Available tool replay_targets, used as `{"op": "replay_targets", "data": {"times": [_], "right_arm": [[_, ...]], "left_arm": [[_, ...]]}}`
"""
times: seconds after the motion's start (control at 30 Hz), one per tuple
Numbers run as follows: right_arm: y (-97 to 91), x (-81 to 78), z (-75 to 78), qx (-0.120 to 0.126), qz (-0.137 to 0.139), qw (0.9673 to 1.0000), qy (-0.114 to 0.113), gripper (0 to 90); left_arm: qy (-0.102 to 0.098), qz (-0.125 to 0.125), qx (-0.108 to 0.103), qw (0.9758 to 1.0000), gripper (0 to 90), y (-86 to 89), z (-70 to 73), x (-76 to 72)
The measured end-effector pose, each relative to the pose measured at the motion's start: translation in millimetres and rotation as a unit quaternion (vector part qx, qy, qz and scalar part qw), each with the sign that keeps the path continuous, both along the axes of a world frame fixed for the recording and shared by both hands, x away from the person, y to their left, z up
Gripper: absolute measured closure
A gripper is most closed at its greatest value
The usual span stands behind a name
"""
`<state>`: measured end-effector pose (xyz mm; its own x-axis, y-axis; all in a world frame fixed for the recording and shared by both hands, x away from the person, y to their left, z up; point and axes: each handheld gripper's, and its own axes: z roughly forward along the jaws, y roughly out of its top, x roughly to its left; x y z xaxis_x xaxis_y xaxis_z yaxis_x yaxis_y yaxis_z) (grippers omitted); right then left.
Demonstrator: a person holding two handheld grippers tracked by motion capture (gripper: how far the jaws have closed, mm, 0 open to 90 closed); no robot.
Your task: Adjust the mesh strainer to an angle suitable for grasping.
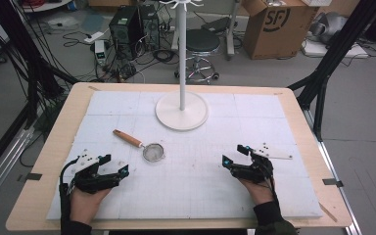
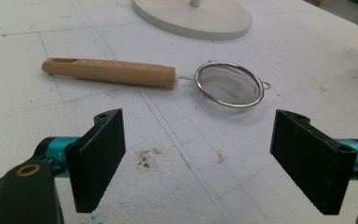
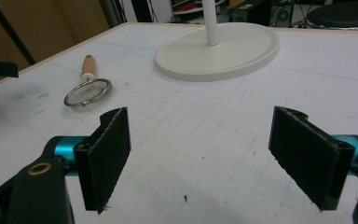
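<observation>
The tall white metal stand with the round base (image 1: 181, 110) gets chopped at 12 o'clock in the high view, so its hooks are barely there, and both gripper views just catch the base and a stub of pole. The person's forearms run off at 6 o'clock. The brown cardboard box (image 1: 274, 24) with the dark logo is cut at the top too. The tangle of cables and black boxes (image 1: 132, 29) on the floor around 11 o'clock is too small to sort out.
</observation>
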<state>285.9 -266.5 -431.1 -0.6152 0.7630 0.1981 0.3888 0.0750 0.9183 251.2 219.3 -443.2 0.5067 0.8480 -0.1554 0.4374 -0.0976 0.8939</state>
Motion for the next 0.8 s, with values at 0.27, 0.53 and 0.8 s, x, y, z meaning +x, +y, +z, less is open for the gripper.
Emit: {"op": "replay_targets", "data": {"times": [0.27, 0.53, 0.8], "right_arm": [[2.1, -1.4, 0.2, -0.009, 0.001, 0.9999, -0.005, 19.9], [1.2, -1.7, 0.5, -0.008, -0.001, 0.9999, -0.007, 19.8], [0.3, -2.2, 0.6, -0.007, 0.000, 0.9999, -0.007, 20.3]], "left_arm": [[-0.005, 0.002, 0.002, 1.0000, 18.7, -0.6, 0.7, -0.1], [0.002, 0.005, -0.012, 0.9999, 43.8, 1.1, 0.9, 0.7], [0.009, 0.001, -0.025, 0.9997, 70.4, 4.5, 2.6, 4.2]]}}
